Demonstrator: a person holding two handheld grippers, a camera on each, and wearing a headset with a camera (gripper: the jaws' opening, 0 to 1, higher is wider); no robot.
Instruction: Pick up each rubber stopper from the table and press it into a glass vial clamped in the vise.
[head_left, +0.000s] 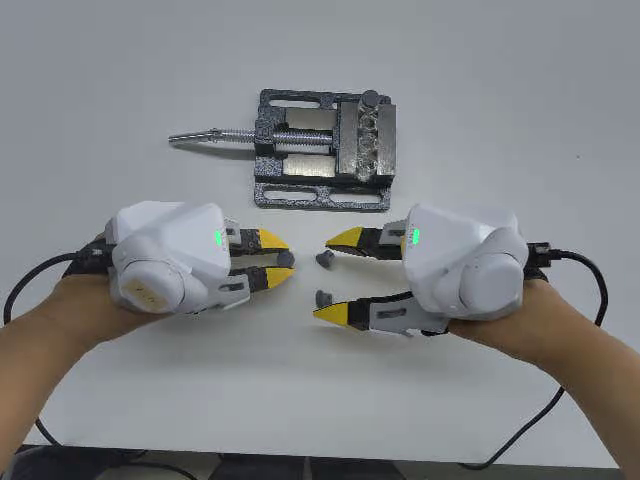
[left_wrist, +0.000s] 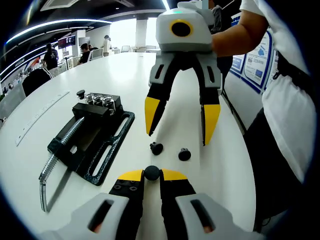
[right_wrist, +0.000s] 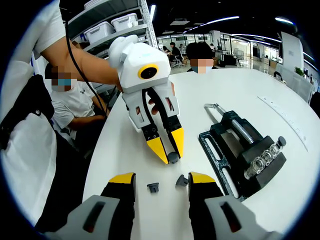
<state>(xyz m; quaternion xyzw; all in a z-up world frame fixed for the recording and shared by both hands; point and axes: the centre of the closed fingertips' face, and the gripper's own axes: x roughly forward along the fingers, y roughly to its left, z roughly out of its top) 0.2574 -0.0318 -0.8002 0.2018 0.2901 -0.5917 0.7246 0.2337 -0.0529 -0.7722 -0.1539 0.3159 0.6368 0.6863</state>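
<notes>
Two loose stoppers (head_left: 325, 260): they lie on the table (head_left: 150, 80), side by side, inside the gap of my right tongs. One sits just beside a jaw tip; I can't tell if it touches.
Left tongs (head_left: 287, 259): closed on a third stopper, pinched right at the yellow tips and held just above the table.
Held stopper (left_wrist: 152, 173): small, dark and round between the tips. I can't tell which end points down.
Right tongs (head_left: 338, 276): jaws spread wide, nothing gripped, tips facing my left tongs.
Vise (head_left: 300, 195): sits flat on the table, ahead of both tongs and well apart from them, with its screw handle (head_left: 195, 136) sticking out to my left.
Vials (head_left: 370, 135): clamped upright in a row, mouths up. The row's long axis runs away from me.
Capped vial (head_left: 370, 98): at the far end of the row, already plugged. The nearer ones look open.
Key relation: from my left tips the open vials lie ahead and to the right, and higher than the table.
Nearer hand: both tongs are about level with the vise. The left has the load, so I judge it goes. The right is the one near the loose pair.
Next move, my guess: lift, swing forward-right, and come straight down over an open mouth.
Risk: a tilted stopper jams on the rim.
</notes>
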